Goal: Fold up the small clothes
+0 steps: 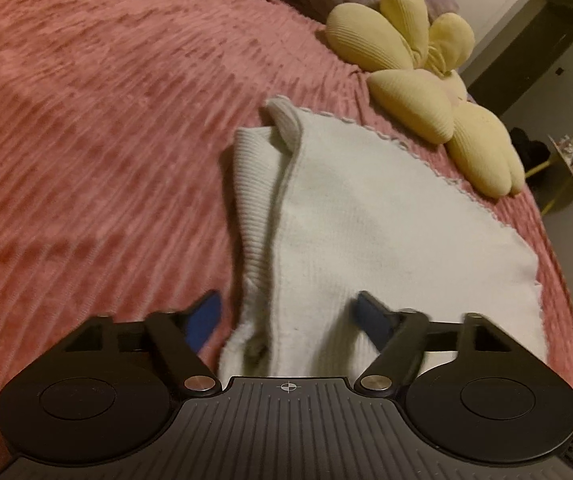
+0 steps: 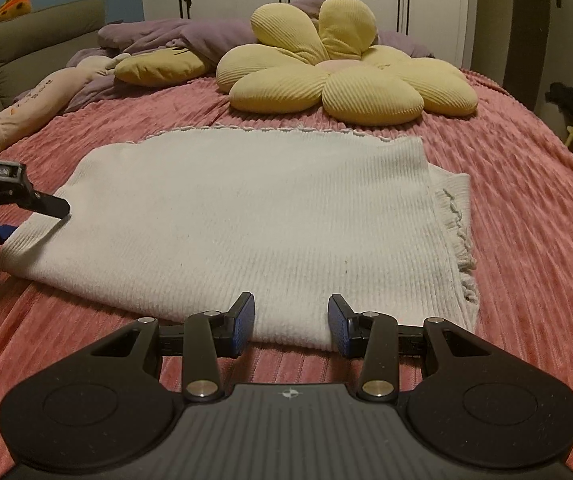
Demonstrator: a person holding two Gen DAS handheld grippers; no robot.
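Lying folded on the pink bedspread [image 2: 526, 208], toward its near edge, the white knit garment [image 2: 246, 208] spreads as a rough rectangle, one scalloped hem facing the yellow flower cushion [image 2: 338, 80] further up the bed.

Left claw [image 1: 286, 320]: jaws apart, straddling a ribbed end of the garment that bunches up between them. Pads are not pressing on the cloth. From the right wrist view one finger tip of the left claw [image 2: 56, 206] touches or sits just above the garment's left corner; cannot tell which.

Right claw [image 2: 290, 326]: jaws partly apart, poised at the garment's near edge, the edge lying between the pads with nothing clamped.

Risks, as judged from here:
- The loose ribbed end under the left claw is humped, not flat. If the jaws close now they may pinch only the top layer, and the fold beneath would slide out.
- The right side shows a fringe-like, uneven stack of layers [image 2: 460, 232]. Lifting from the near edge alone could let these fan apart.
- The plush bedspread is ribbed and soft; a low pad could snag it along with the knit and drag the cover.
- Uneven pulls from the two claws would skew the rectangle.
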